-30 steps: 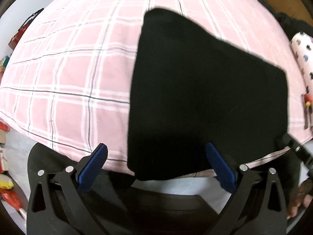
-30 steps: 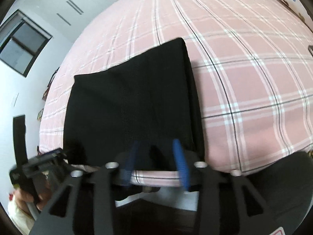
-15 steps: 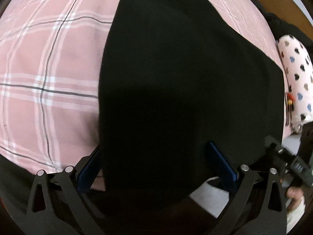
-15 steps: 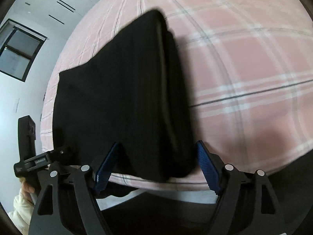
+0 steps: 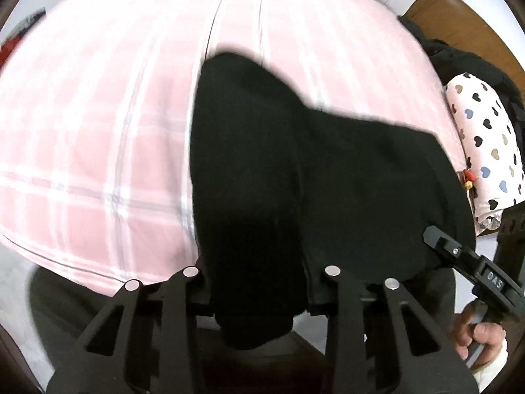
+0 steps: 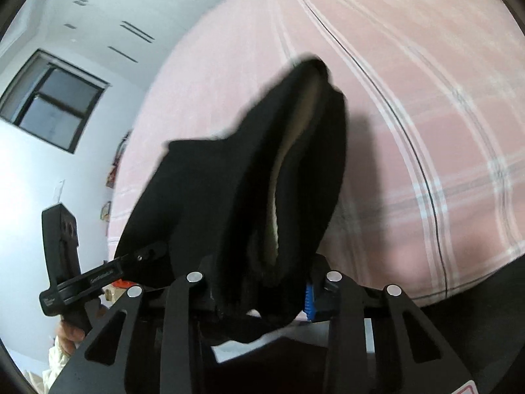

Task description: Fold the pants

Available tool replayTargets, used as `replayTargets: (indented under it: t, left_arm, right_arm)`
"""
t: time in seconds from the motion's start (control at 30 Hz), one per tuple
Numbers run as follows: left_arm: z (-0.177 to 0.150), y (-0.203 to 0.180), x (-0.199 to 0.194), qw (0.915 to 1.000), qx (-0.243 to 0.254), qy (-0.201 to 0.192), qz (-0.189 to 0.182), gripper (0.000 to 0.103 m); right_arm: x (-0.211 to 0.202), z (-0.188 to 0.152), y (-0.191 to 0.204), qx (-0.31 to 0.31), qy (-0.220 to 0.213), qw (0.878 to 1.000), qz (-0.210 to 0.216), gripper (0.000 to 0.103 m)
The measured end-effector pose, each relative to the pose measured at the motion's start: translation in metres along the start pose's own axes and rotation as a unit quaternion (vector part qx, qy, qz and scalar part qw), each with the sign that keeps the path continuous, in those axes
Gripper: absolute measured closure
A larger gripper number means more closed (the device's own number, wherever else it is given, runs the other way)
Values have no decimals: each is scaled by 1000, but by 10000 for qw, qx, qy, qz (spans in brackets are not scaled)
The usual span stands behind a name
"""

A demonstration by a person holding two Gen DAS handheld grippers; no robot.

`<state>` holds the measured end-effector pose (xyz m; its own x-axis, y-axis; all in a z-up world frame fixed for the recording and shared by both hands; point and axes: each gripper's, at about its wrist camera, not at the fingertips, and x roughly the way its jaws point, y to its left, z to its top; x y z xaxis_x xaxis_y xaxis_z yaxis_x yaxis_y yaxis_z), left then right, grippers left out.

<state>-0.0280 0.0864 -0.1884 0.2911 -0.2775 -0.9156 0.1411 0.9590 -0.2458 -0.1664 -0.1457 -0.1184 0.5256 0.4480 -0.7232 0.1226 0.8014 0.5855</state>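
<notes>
The black folded pants (image 5: 295, 180) lie over the near edge of the pink plaid bed (image 5: 98, 131). My left gripper (image 5: 259, 282) is shut on their near left edge; the cloth fills the jaws and hides the pads. My right gripper (image 6: 262, 289) is shut on the near right edge of the pants (image 6: 229, 197), lifting it so the layers bunch upward and a pale lining shows between them. One blue pad (image 6: 308, 298) peeks out on the right. Each gripper shows in the other's view: the right one (image 5: 472, 269), the left one (image 6: 78, 279).
A heart-print pillow (image 5: 485, 151) and dark clothes (image 5: 459, 62) sit at the bed's right side by a wooden piece (image 5: 459, 16). A window (image 6: 52, 101) is in the white wall to the left. The bed (image 6: 426, 98) stretches far ahead.
Both grippers went from open around the pants' near edge to shut on it. The near edge has lifted off the bed and the cloth now bunches up.
</notes>
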Motion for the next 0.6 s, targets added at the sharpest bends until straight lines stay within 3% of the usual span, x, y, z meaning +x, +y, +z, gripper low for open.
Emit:
replayTargets:
  t: [0.2, 0.6]
  left_arm:
    - [45, -15, -64, 9982, 117, -579, 34, 69]
    - [145, -67, -110, 9845, 581, -1642, 187, 69]
  right_arm:
    - [-43, 35, 40, -366, -588, 9974, 179, 70]
    - [-56, 160, 79, -810, -1460, 9849, 467, 70]
